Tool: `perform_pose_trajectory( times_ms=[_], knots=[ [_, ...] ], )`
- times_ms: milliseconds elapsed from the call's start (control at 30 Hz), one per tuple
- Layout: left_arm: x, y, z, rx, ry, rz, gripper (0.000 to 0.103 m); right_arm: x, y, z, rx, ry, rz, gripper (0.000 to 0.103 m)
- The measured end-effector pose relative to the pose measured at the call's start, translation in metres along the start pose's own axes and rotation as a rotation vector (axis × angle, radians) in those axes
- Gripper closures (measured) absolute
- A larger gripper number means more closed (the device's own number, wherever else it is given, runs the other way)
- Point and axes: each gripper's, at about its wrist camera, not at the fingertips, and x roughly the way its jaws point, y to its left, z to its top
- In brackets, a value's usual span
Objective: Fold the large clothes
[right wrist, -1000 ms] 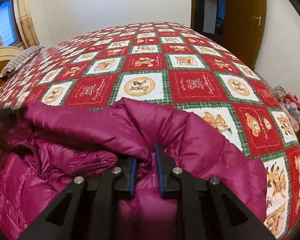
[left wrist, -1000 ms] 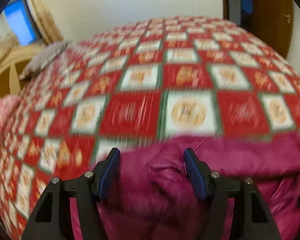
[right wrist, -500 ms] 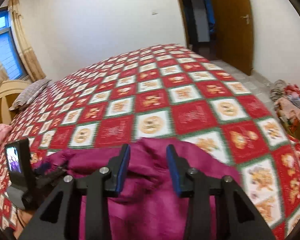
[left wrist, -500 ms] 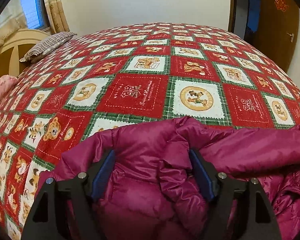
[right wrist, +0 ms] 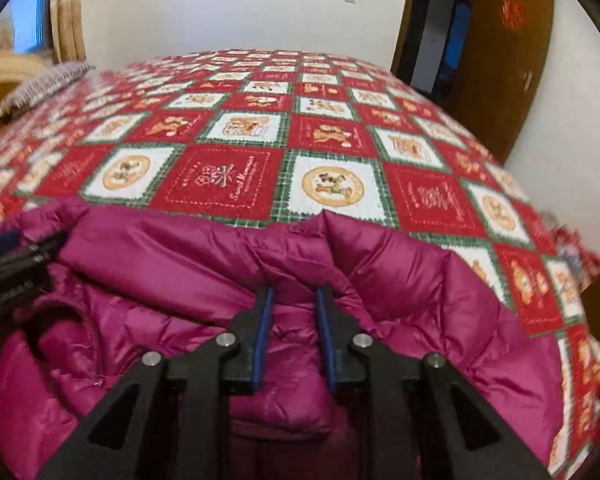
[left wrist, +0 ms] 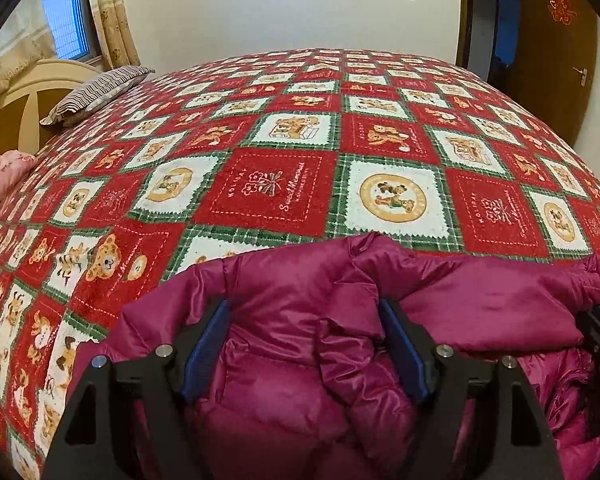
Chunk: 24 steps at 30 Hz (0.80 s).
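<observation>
I am working the magenta puffer jacket, which is lying bunched at the near edge of the bed, on the red-and-green teddy-bear blanket. The far half of the bed is showing only blanket, with a striped pillow sitting toward the far left corner by the headboard.

My left gripper is sitting with its fingers spread wide, a thick roll of jacket lying between them but not pinched. My right gripper is showing its fingers much closer together with a fold of padded fabric between the blue pads; a narrow gap is showing either side, so I cannot tell whether it is really clamping the cloth or only straddling it.

I am judging this as an early step: getting hold of the jacket's far edge with both grippers before spreading or folding. The jacket is looking crumpled, sleeves and body not laid flat, so little of the fold is done.

Next move, as I am reading it: closing the left fingers on that roll, confirming the right hold, then lifting both together and pulling toward the middle of the bed to flatten it. Slippery, puffy fabric, so I am expecting to need a deep bite.
</observation>
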Motion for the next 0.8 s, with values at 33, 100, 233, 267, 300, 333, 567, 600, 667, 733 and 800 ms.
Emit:
perform_pose_trajectory(
  times_ms=[33,100,233,267,300,333,567,600,667,733,800],
  knots=[
    [0.0,0.0,0.0,0.0,0.0,0.001,0.026,0.001,0.004,0.001,-0.022,-0.003,-0.023,0.078],
    [0.001,0.0,0.0,0.0,0.003,0.001,0.025,0.002,0.005,0.002,-0.03,-0.007,-0.035,0.077],
    [0.002,0.005,0.002,-0.025,0.022,-0.038,0.024,0.0,0.001,0.003,-0.017,-0.007,-0.03,0.076],
    [0.0,0.009,0.003,-0.035,0.03,-0.058,0.024,-0.002,0.002,0.004,-0.014,-0.007,-0.026,0.074],
    [-0.003,0.012,0.004,-0.041,0.038,-0.077,0.024,-0.008,0.0,0.005,-0.007,-0.007,-0.013,0.064],
    [-0.012,0.017,0.005,-0.041,0.048,-0.111,0.024,-0.021,-0.004,0.006,0.013,-0.029,0.016,0.045],
    [-0.088,0.046,-0.017,-0.049,-0.041,-0.204,0.024,-0.12,-0.007,-0.008,0.118,-0.218,0.06,0.019],
    [-0.099,0.05,-0.022,-0.05,-0.047,-0.223,0.024,-0.128,-0.005,-0.01,0.121,-0.224,0.069,0.019],
    [-0.124,0.061,-0.036,-0.037,-0.064,-0.265,0.024,-0.149,-0.012,-0.022,0.135,-0.223,0.082,0.019],
    [-0.144,0.066,-0.049,-0.004,-0.078,-0.293,0.024,-0.17,-0.019,-0.037,0.145,-0.217,0.099,0.019],
    [-0.165,0.073,-0.067,0.044,-0.084,-0.318,0.024,-0.186,-0.025,-0.053,0.153,-0.203,0.126,0.019]
  ],
)
